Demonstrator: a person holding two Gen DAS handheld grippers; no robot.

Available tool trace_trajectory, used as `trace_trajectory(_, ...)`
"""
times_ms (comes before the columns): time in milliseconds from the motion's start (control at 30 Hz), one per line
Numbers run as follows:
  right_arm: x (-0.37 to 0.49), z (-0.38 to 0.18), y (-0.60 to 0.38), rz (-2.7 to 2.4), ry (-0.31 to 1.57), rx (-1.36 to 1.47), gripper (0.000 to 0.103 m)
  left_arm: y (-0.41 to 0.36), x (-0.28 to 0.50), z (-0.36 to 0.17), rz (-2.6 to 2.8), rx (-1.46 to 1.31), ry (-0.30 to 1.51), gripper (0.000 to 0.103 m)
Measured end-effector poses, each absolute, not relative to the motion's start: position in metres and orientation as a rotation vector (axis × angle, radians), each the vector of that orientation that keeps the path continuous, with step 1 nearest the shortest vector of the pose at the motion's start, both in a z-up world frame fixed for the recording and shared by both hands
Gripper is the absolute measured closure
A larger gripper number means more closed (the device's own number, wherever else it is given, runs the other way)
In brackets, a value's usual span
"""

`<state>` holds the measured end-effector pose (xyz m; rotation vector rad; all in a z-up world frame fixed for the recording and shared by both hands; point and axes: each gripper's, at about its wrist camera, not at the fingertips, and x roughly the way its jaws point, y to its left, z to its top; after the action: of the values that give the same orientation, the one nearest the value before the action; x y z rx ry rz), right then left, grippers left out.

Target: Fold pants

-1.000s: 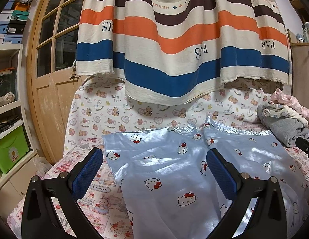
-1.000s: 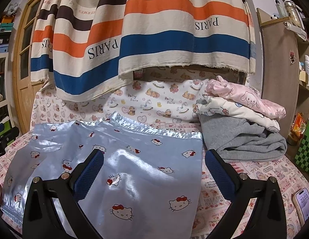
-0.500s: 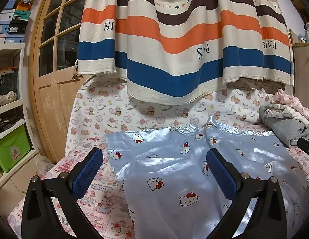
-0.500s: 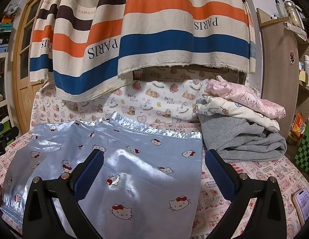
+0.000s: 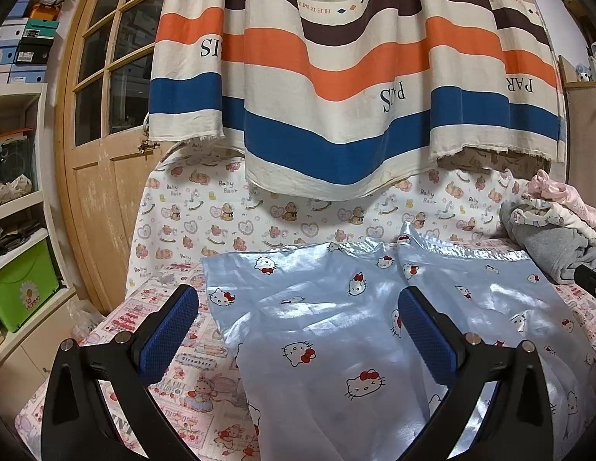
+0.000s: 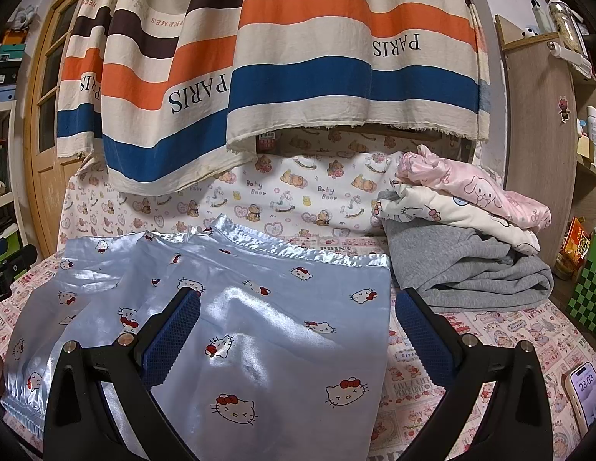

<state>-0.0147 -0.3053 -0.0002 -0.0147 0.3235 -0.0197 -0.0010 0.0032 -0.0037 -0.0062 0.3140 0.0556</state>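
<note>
Pants (image 5: 336,330) of shiny pale blue cloth with a cat print lie spread flat on the bed (image 5: 175,376), legs side by side, laid open so an edge can be picked up for the first fold. Left gripper (image 5: 298,330) hovers over one leg, fingers wide apart and holding nothing. Right gripper (image 6: 298,330) hangs above the other leg (image 6: 282,319), equally open and empty. Just beside the pants sits a stack of folded clothes (image 6: 467,246), likely finished pieces kept clear. A phone (image 6: 584,392) rests near the bed's edge.
</note>
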Motion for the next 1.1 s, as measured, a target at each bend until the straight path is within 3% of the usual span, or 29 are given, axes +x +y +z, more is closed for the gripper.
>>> trace_trajectory(1100,-0.027,0.002,-0.309,0.030,0.259,0.000,0.001,-0.001,-0.020,0.003,-0.022,-0.015,0.290,0.000)
